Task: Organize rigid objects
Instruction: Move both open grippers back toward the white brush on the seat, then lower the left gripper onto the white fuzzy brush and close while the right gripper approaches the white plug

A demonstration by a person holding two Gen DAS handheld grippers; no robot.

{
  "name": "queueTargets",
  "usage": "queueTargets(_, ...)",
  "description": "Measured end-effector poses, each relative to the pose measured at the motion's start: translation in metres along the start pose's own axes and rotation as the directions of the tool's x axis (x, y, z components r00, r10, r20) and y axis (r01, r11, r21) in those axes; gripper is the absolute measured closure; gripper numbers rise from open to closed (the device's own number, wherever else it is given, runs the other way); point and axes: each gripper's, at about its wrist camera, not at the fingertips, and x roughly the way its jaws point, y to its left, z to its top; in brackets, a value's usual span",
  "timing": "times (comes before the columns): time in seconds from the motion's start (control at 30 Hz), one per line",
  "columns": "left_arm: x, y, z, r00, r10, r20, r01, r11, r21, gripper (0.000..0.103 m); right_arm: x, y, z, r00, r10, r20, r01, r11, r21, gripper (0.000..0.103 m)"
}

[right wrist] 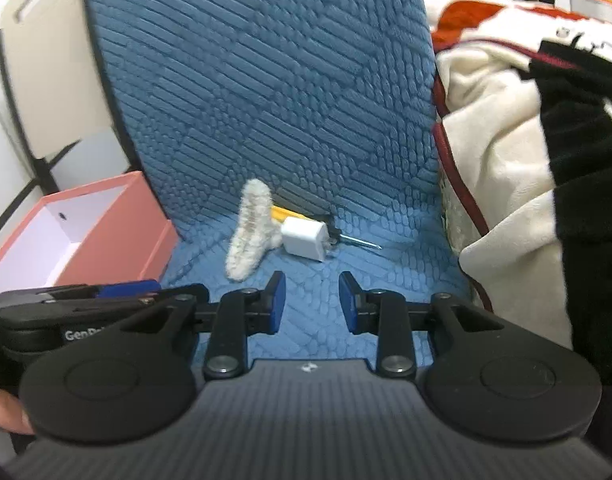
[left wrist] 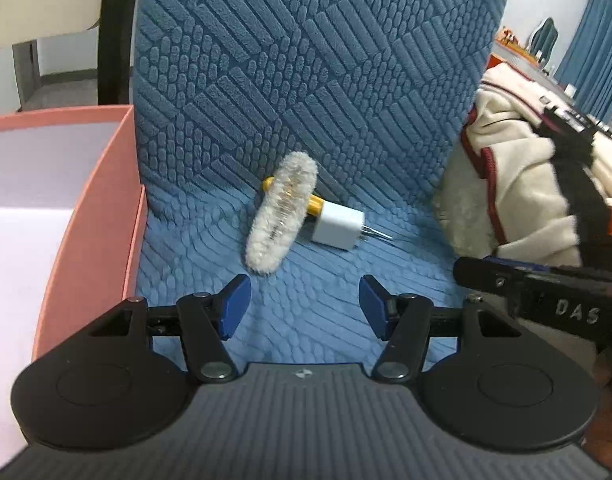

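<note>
On the blue textured chair seat lie a fluffy white hair clip, a white charger plug and a yellow-handled screwdriver, bunched against the backrest. My left gripper hovers just short of them, open, nothing between its blue pads. In the right wrist view the clip, the plug and the screwdriver sit ahead of my right gripper. Its jaws stand narrowly apart and empty. The clip hides part of the screwdriver's handle.
An open pink box with a white inside stands at the seat's left edge, also in the right wrist view. A heap of cream, black and red clothing crowds the right side. The chair backrest rises behind the objects.
</note>
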Motion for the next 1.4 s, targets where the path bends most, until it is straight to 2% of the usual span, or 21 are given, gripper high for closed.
queueTargets(0.17, 0.019, -0.004, 0.004, 0.998, 0.061, -0.013, -0.061, 0.998, 0.001, 0.037, 0.019, -0.008, 0.011, 1.0, 0.002, 0.002, -0.002, 1.0, -0.027, 0.07)
queueTargets(0.23, 0.027, -0.007, 0.007, 0.997, 0.071, -0.015, -0.07, 0.997, 0.015, 0.037, 0.031, -0.014, 0.015, 1.0, -0.002, -0.03, 0.002, 1.0, -0.012, 0.069)
queueTargets(0.4, 0.052, -0.008, 0.012, 0.995, 0.097, -0.036, -0.095, 0.994, 0.055, 0.037, 0.063, -0.025, 0.026, 0.995, 0.049, -0.082, -0.046, 0.998, 0.041, 0.069)
queueTargets(0.6, 0.076, -0.004, 0.023, 0.992, 0.118, -0.036, -0.117, 0.992, 0.042, 0.037, 0.096, -0.03, 0.035, 0.988, 0.107, -0.114, -0.093, 0.988, 0.123, 0.069)
queueTargets(0.7, 0.088, -0.004, 0.027, 0.992, 0.121, -0.046, -0.119, 0.992, 0.032, 0.037, 0.109, -0.025, 0.04, 0.984, 0.123, -0.126, -0.109, 0.988, 0.113, 0.067)
queueTargets(0.83, 0.105, -0.003, 0.029, 0.989, 0.132, -0.061, -0.13, 0.991, 0.038, 0.038, 0.127, -0.02, 0.047, 0.982, 0.138, -0.131, -0.126, 0.987, 0.095, 0.057)
queueTargets(1.03, 0.117, 0.014, 0.029, 0.991, 0.108, -0.08, -0.111, 0.993, -0.031, 0.038, 0.147, -0.013, 0.048, 0.976, 0.136, -0.172, -0.129, 0.99, 0.053, 0.056)
queueTargets(1.13, 0.123, 0.016, 0.029, 0.989, 0.121, -0.083, -0.123, 0.992, -0.026, 0.038, 0.152, -0.004, 0.047, 0.978, 0.113, -0.175, -0.118, 0.993, -0.017, 0.053)
queueTargets(1.23, 0.129, 0.017, 0.03, 0.989, 0.117, -0.086, -0.121, 0.992, -0.04, 0.039, 0.156, -0.001, 0.048, 0.979, 0.106, -0.175, -0.113, 0.993, -0.03, 0.053)
queueTargets(1.27, 0.131, 0.016, 0.031, 0.99, 0.114, -0.084, -0.118, 0.992, -0.034, 0.04, 0.157, -0.001, 0.049, 0.979, 0.108, -0.173, -0.115, 0.993, -0.031, 0.053)
queueTargets(1.4, 0.136, 0.01, 0.032, 0.988, 0.133, -0.073, -0.133, 0.991, 0.001, 0.058, 0.158, -0.001, 0.05, 0.979, 0.114, -0.171, -0.122, 0.992, -0.038, 0.053)
